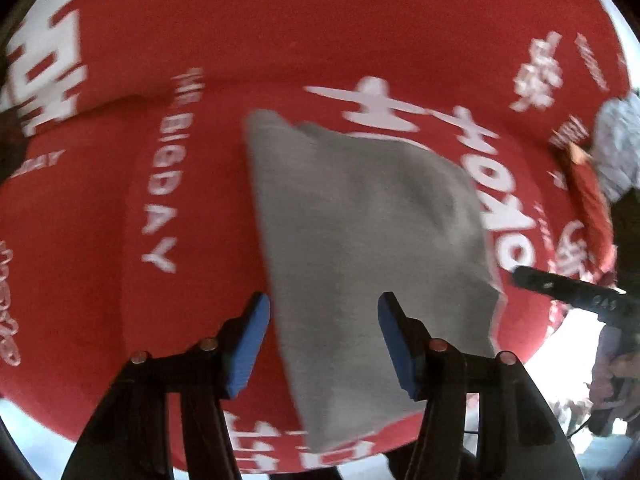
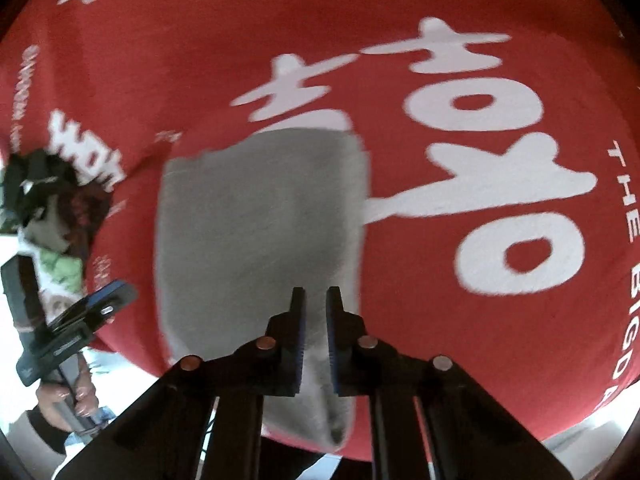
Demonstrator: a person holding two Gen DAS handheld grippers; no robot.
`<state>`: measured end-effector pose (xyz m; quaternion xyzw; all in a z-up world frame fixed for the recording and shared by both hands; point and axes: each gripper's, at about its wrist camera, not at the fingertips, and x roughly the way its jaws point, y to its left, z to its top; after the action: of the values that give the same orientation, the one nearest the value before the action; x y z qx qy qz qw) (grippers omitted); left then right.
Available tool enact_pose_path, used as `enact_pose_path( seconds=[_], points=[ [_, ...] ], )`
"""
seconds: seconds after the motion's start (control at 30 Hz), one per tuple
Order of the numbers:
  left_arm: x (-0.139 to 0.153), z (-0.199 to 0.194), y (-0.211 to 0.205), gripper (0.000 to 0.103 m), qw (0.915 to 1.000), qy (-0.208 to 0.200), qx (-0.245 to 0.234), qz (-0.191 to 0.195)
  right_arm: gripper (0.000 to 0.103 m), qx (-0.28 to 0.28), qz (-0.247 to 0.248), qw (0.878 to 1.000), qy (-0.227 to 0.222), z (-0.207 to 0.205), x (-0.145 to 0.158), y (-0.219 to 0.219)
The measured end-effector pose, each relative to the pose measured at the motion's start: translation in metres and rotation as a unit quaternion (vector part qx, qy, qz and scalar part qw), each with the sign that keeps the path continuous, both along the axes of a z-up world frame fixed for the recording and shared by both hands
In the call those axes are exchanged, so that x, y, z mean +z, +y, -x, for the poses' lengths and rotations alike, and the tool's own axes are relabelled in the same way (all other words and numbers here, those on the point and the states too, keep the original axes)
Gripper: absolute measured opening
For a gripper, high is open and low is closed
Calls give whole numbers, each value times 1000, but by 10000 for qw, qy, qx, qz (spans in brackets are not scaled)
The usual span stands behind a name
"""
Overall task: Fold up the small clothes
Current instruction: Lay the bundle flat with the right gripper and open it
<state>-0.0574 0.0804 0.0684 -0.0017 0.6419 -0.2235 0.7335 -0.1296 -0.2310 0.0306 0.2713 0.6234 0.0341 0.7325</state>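
A small grey garment (image 1: pixel 368 248) lies folded flat on a red cloth with white lettering (image 1: pixel 240 40). My left gripper (image 1: pixel 324 312) is open above the garment's near left edge, holding nothing. In the right wrist view the same grey garment (image 2: pixel 256 220) lies in the middle. My right gripper (image 2: pixel 316 300) is nearly closed over the garment's near right part, with grey fabric showing in the narrow gap between the blue pads. Whether it pinches the fabric is unclear. The right gripper also shows in the left wrist view (image 1: pixel 560 284) at the right.
The red cloth (image 2: pixel 480 340) covers the table, and its near edge drops to a pale floor. A pile of other clothes (image 2: pixel 44 208) sits at the left. A grey-white item (image 1: pixel 616 148) lies at the far right. The left gripper (image 2: pixel 92 312) shows at the left.
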Motion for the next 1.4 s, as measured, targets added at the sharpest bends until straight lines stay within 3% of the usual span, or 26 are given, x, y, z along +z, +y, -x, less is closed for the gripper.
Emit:
enact_pose_path(
  seconds=[0.13, 0.23, 0.3, 0.4, 0.57, 0.8, 1.17, 1.27, 1.4],
  points=[
    [-18, 12, -26, 59, 9997, 147, -184, -4, 10, 169, -15, 9998, 76, 5, -5, 24],
    [-39, 15, -25, 59, 9994, 228, -112, -239, 10, 115, 164, 9994, 290, 5, -30, 27],
    [-41, 15, -23, 59, 9994, 213, -95, -270, 0, 24, 151, 9987, 486, 6, -51, 22],
    [-41, 13, -19, 59, 9992, 252, -57, -294, 0, 48, 89, 9992, 375, 9, -54, 19],
    [-40, 15, -14, 59, 9985, 362, 55, -411, 0, 295, 375, 9980, 415, 13, -45, 28],
    [-25, 23, -11, 59, 9978, 361, 44, -550, 0, 92, 272, 9970, 718, 26, -38, 24],
    [18, 32, -10, 60, 9970, 425, 41, -640, 3, 213, 204, 9974, 658, 31, 13, 37],
    [37, 37, -10, 74, 9972, 340, 23, -664, 3, 219, 196, 9975, 642, 33, 28, 41],
    [58, 41, -9, 74, 9972, 277, -56, -697, 3, 156, 168, 9977, 632, 36, 46, 45]
  ],
)
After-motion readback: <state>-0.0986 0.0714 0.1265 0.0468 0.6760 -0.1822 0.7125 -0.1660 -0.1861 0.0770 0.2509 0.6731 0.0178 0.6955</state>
